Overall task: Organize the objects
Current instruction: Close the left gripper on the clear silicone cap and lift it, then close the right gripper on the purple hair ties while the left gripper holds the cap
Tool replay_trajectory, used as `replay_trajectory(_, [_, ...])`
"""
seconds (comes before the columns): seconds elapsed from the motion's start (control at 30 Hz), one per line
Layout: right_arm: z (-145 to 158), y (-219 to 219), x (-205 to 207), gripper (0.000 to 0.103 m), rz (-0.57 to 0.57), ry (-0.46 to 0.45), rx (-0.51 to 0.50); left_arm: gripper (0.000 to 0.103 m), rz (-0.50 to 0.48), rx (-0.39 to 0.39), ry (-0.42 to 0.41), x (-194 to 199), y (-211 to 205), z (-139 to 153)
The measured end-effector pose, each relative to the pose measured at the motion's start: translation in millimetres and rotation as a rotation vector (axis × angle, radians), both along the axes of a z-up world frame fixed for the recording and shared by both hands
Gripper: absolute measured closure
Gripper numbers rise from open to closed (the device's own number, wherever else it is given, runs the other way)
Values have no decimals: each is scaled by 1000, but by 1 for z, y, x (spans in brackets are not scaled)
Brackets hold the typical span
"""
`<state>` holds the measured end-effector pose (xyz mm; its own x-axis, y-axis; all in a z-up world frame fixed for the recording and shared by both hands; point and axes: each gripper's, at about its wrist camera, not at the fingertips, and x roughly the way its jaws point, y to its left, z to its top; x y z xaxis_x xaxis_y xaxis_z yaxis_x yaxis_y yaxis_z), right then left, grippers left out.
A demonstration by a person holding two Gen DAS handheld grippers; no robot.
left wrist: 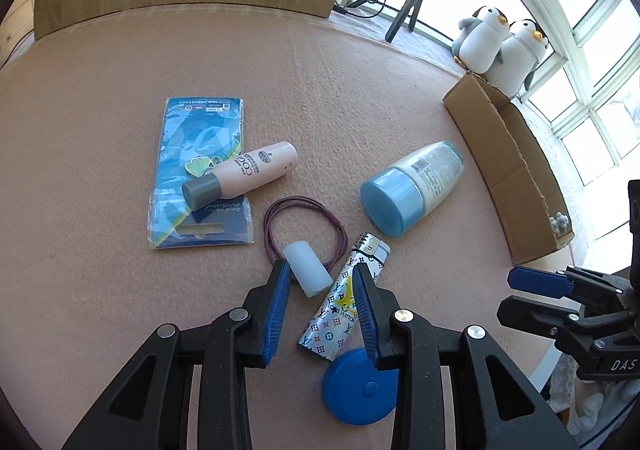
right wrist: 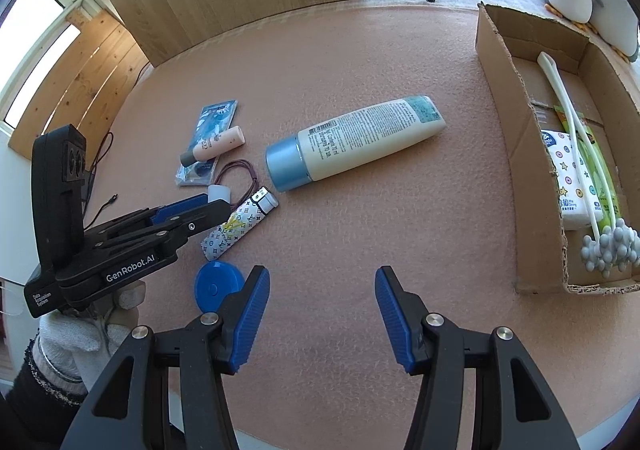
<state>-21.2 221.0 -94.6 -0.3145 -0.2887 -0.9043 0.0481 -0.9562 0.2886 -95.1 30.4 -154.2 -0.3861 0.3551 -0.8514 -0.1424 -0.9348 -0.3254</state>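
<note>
1. Lighter (left wrist: 347,298) – patterned, lying on the table (left wrist: 120,270) between the parted fingers of the left gripper (left wrist: 320,282), beside a white cylinder (left wrist: 307,268) and hair ties (left wrist: 304,226).
2. Centre on the lighter alone, close squarely across its width.
3. Right gripper (right wrist: 320,314) hovers spread and empty – cardboard box (right wrist: 500,122) lies to its right.

Right gripper (right wrist: 322,316): jaws apart over bare pink table (right wrist: 360,210). Left gripper (right wrist: 212,206), at 9 o'clock, is over the patterned lighter (right wrist: 240,224). Blue-capped lotion tube (right wrist: 352,142) lies at centre. Cardboard box (right wrist: 516,154) at 3 o'clock holds a tissue pack (right wrist: 568,178).
</note>
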Motion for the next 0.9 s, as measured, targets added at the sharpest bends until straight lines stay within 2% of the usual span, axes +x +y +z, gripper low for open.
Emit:
replay_trajectory(0.07, [1, 0, -1, 52, -4, 2, 1, 69, -5, -33, -12, -4, 2, -4])
replay_trajectory(0.13, [2, -2, -4, 52, 3, 7, 2, 69, 10, -24, -19, -4, -2, -4])
replay_trajectory(0.3, [8, -14, -20, 52, 43, 31, 5, 83, 33, -15, -26, 2, -16, -5])
replay_trajectory(0.43, [10, -29, -43, 52, 91, 31, -9, 85, 46, 1, -26, 4, -25, -4])
replay_trajectory(0.5, [8, -39, -56, 52, 123, 11, -12, 85, 58, 34, -41, 5, -33, -5])
replay_trajectory(0.6, [6, -59, -72, 52, 208, -9, -20, 85, 74, 49, -45, 6, -43, -6])
replay_trajectory(0.7, [-2, -80, -89, 52, 261, -26, 30, 85, 95, 32, -43, 9, -54, -7])
replay_trajectory(0.77, [-11, -92, -100, 52, 296, -42, 73, 85, 117, 49, -51, 13, -64, -8])
replay_trajectory(0.9, [-17, -114, -109, 54, 374, -22, 169, 85, 140, 52, -53, 18, -78, -9])
